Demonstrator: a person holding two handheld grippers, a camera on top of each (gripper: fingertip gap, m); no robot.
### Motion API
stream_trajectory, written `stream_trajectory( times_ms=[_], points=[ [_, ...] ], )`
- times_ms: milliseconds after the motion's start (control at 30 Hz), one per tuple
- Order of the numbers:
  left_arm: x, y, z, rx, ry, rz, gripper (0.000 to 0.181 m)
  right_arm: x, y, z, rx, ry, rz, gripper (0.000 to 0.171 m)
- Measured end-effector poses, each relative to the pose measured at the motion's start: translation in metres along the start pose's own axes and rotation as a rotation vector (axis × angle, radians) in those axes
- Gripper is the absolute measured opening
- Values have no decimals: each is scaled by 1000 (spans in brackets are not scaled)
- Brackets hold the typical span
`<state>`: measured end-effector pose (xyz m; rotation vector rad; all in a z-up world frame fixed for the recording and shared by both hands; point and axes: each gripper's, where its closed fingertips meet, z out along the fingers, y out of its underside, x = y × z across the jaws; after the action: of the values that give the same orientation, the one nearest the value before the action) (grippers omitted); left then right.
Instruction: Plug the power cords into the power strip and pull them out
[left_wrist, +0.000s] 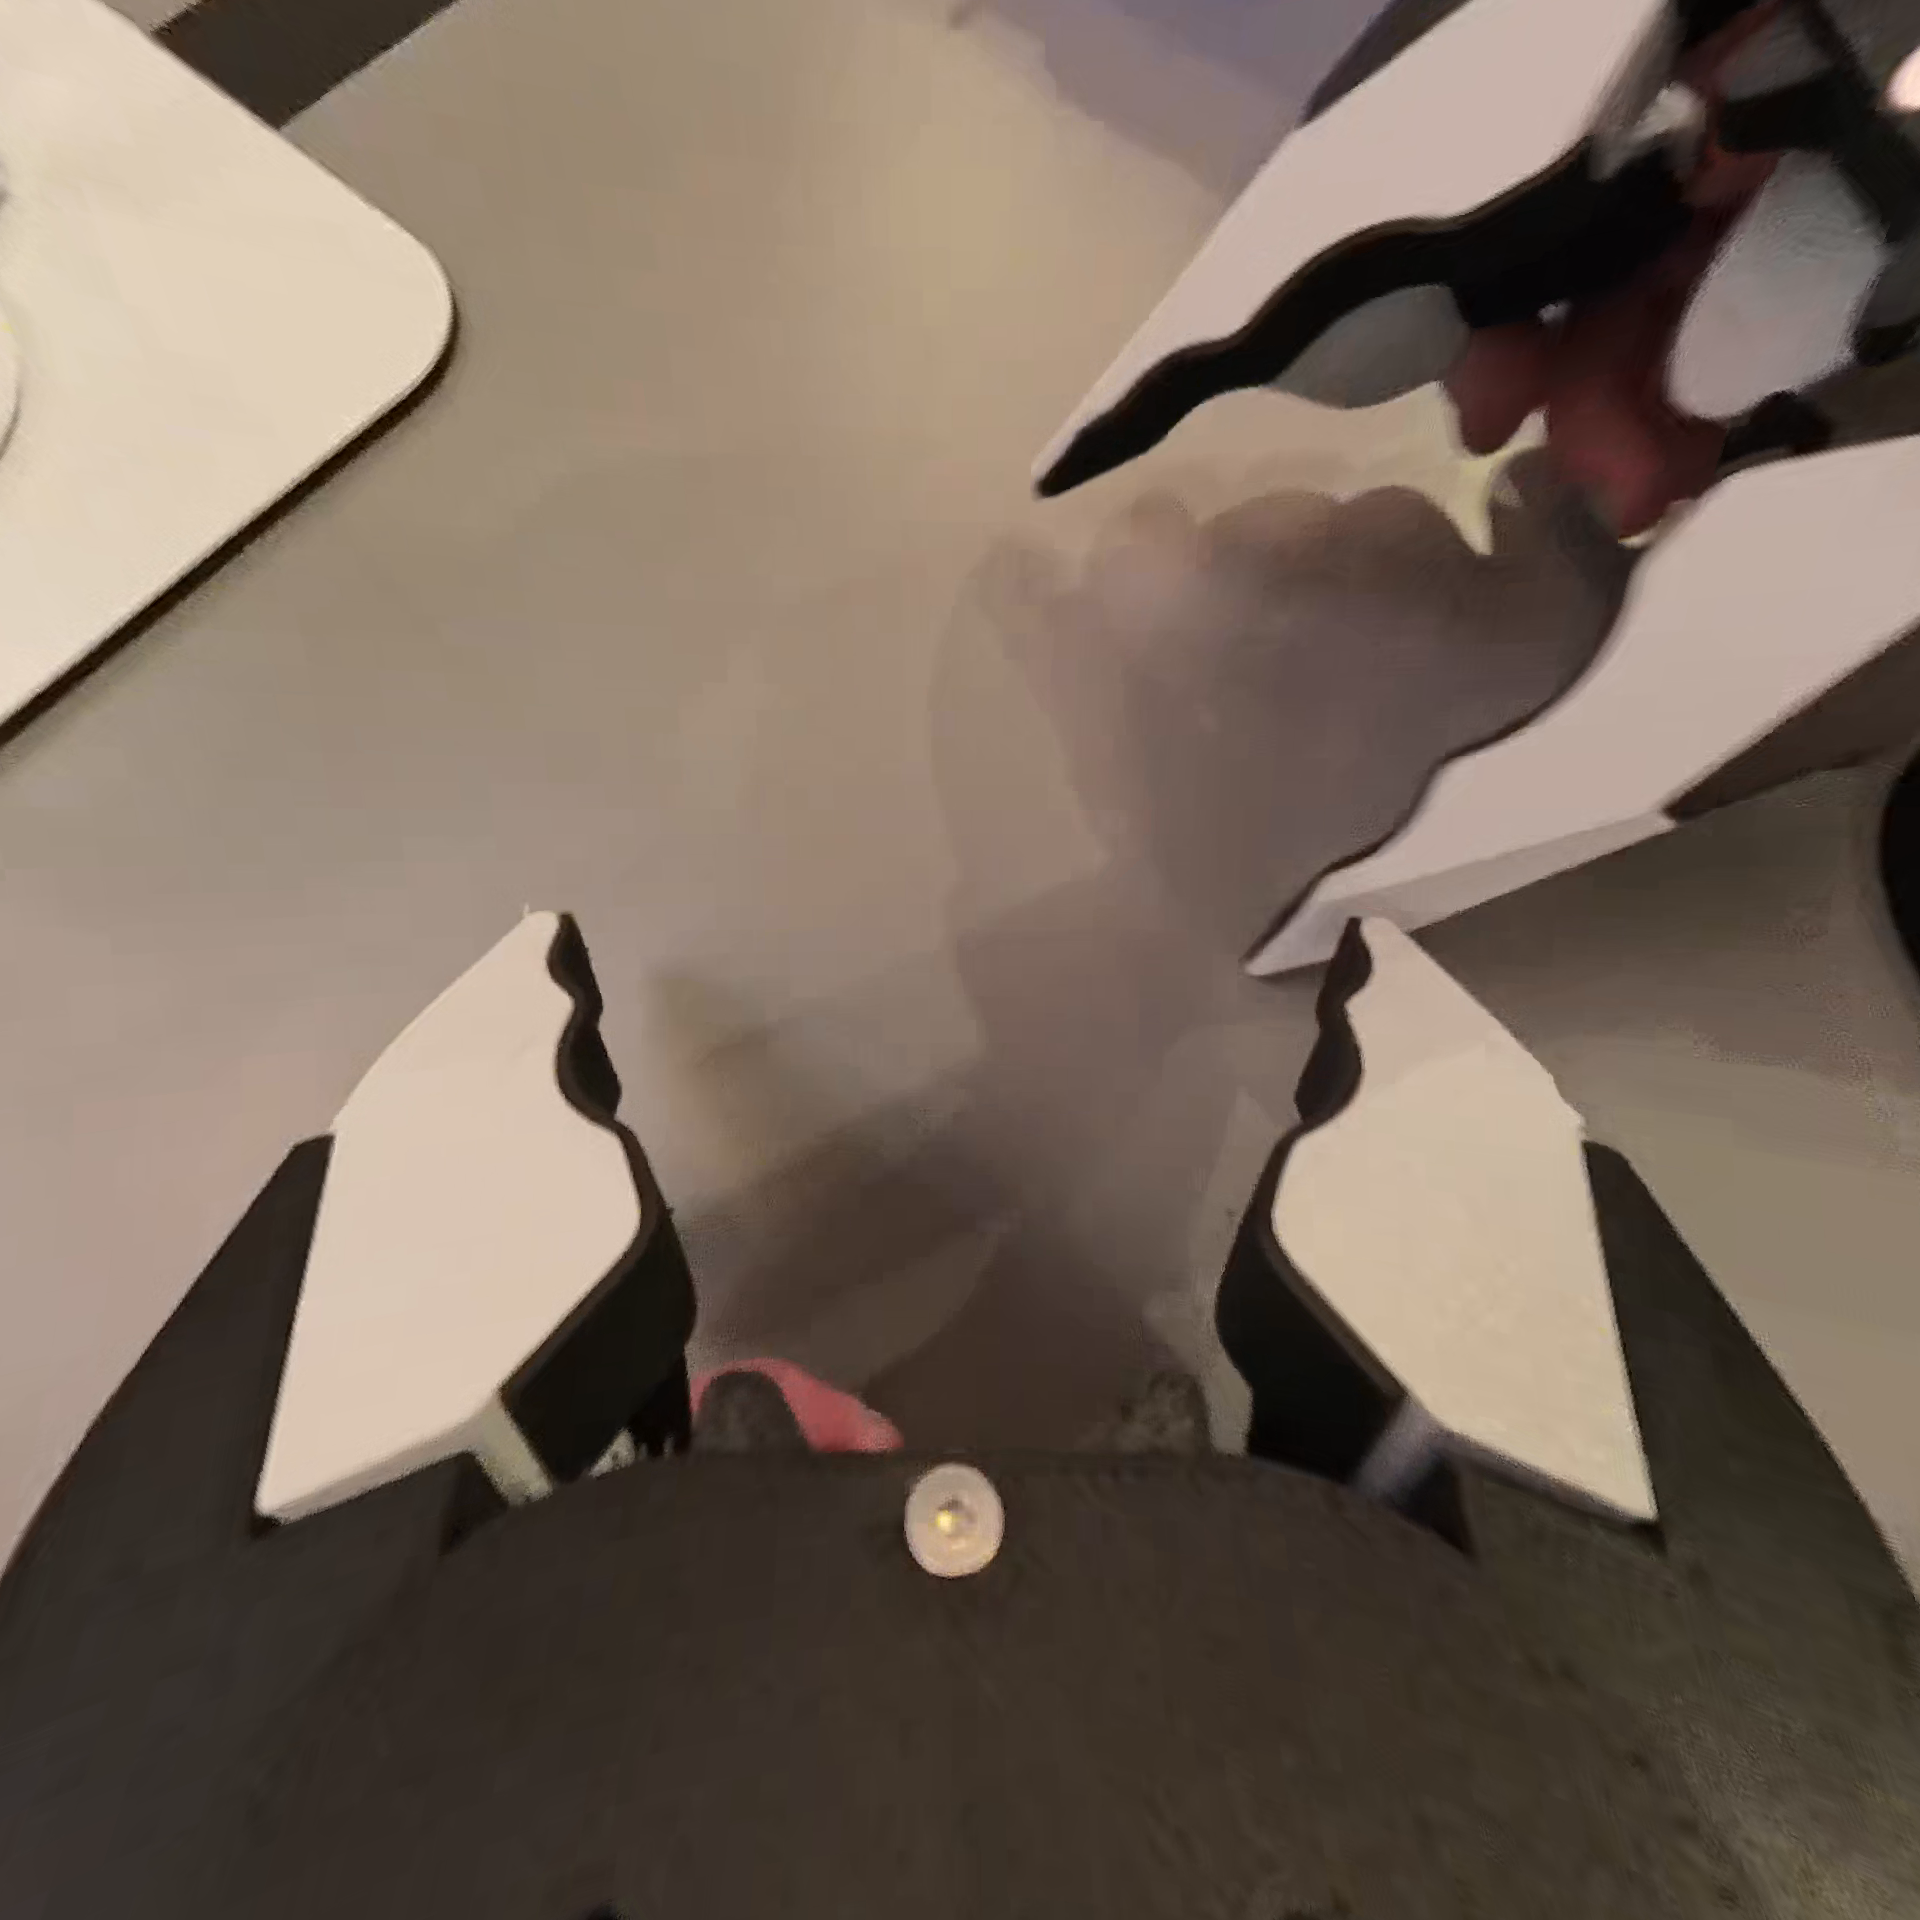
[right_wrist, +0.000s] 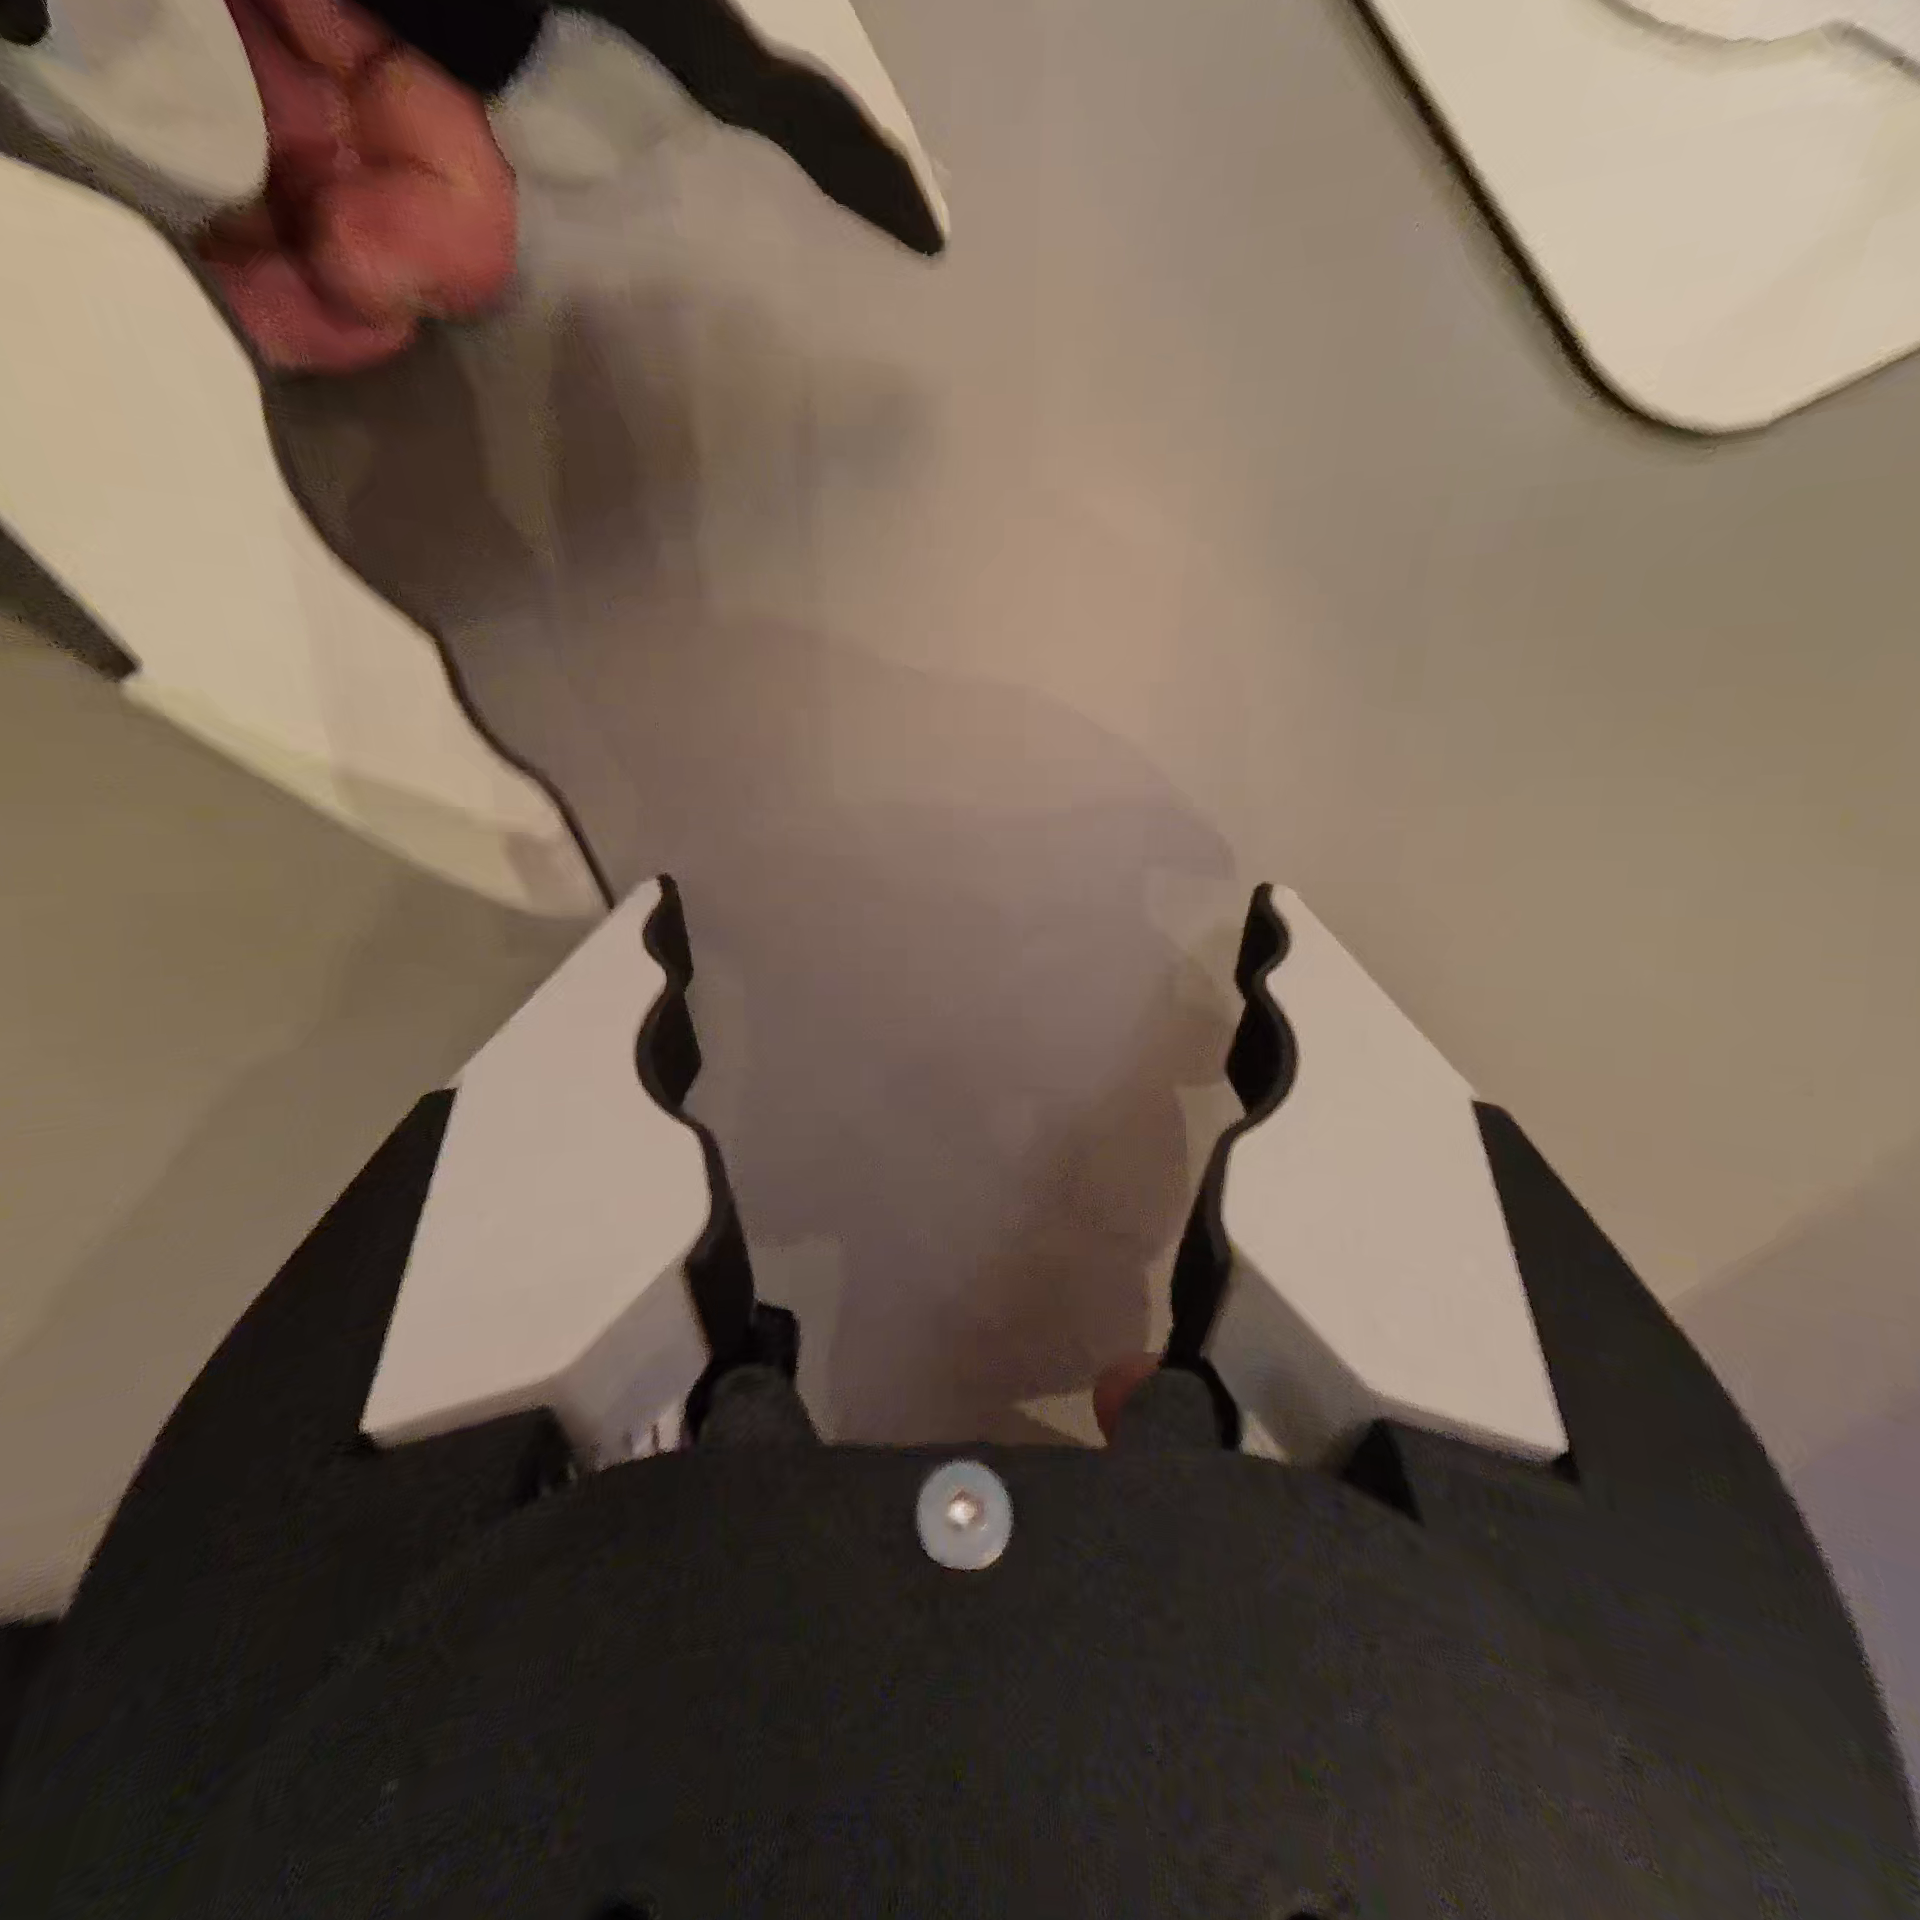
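a bare grey table (left_wrist: 727, 468) fills both views, with a white rounded board (left_wrist: 187, 343) at its edge. the left gripper (left_wrist: 956, 935) and right gripper (right_wrist: 961, 894) hang over it, tongs spread, holding nothing. no cord or strip shows. looks like a between-plugs pause; next comes finding a plug.

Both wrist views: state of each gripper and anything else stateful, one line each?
left gripper: open, empty, above bare table.
right gripper: open, empty, facing the left one.
white board: flat on table, corner only in view.
Power strip, cords: not in view.
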<state>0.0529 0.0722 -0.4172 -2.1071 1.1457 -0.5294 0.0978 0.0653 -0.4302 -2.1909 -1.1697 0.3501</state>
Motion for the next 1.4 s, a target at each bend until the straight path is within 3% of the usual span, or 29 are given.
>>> stream_trajectory(
  times_ms=[167, 300, 567, 733, 833, 900, 967, 1033, 1167, 1267, 1400],
  points=[
    [1, 5, -1, -26, 41, 37, 128, -9, -10, 9, 26, -61, -5, 92],
    [-1, 11, 0, -69, 38, 77, 125, -8, -12, 12, 55, -64, 4, 101],
    [-8, 19, 0, -107, 8, 112, 113, -6, -15, 15, 73, -33, 51, 102],
    [-8, 22, -4, -116, 21, 131, 123, -14, -12, 12, 56, -60, 17, 107],
    [-16, 25, -7, -125, -39, 148, 108, -15, -12, 12, 50, -62, 15, 107],
    [-20, 26, -10, -130, -53, 148, 101, -14, -11, 13, 43, -58, 23, 118],
    [-21, 29, -12, -140, -48, 156, 106, -17, -12, 16, 33, -69, 14, 131],
    [-21, 32, -11, -141, -27, 122, 107, -19, -9, 21, -5, -65, -7, 159],
    [-28, 32, -11, -155, -46, 125, 122, -16, -18, 23, -10, -23, 2, 159],
    [-17, 39, -6, -206, 36, 96, 132, -45, -37, 19, 44, -163, 6, 159],
    [-18, 35, -2, -203, 29, 87, 136, -66, -57, 19, 54, -188, -69, 159]
  ],
)
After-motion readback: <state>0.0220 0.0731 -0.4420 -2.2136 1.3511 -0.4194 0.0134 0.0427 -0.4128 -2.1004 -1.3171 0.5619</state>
